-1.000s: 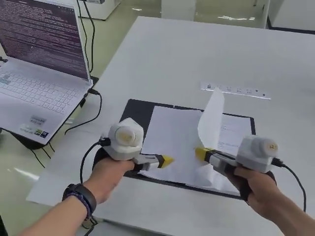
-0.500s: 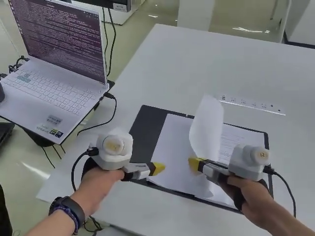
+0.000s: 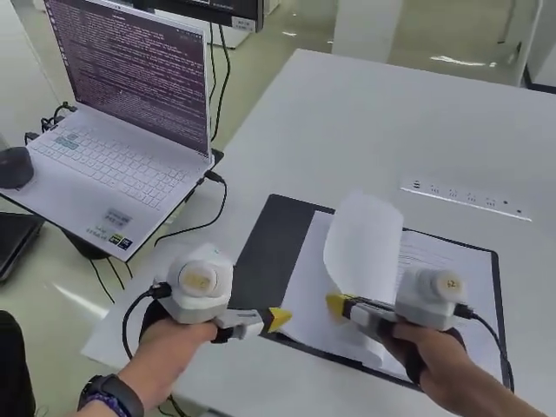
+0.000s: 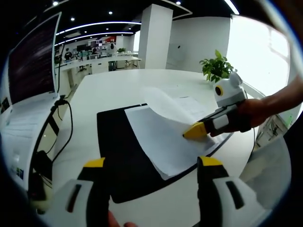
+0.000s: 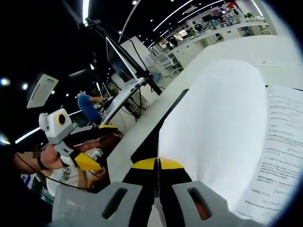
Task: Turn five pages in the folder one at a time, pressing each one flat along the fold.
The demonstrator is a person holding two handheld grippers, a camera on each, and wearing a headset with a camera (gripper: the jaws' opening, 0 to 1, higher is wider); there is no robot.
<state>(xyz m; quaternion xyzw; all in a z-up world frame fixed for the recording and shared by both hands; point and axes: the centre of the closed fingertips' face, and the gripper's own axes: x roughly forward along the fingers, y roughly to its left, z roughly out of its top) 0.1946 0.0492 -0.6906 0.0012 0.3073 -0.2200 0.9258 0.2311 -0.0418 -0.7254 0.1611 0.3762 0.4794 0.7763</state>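
In the head view, the black folder (image 3: 269, 252) lies open on the white counter (image 3: 365, 122), printed sheets stacked on its right part. The right gripper (image 3: 337, 304) sits at the folder's near edge, its fingers pressed together on the lower corner of one page (image 3: 365, 243). That page curls up and stands arched over the folder's middle. The left gripper (image 3: 276, 319) hovers at the folder's near left corner, touching no paper. A laptop (image 3: 113, 165) stands well to the folder's left, and a power strip (image 3: 465, 198) lies beyond its far edge.

In the left gripper view, this gripper's own fingers (image 4: 94, 164) are spread wide over the folder's bare black cover, with nothing between them. Across the folder, the right gripper's yellow tip holds the raised sheet's edge.

In the right gripper view, the fingers (image 5: 144, 164) meet in a closed line, pinching the page. It billows up from them, hiding most of the folder, and printed text shows on the sheet lying to its right.
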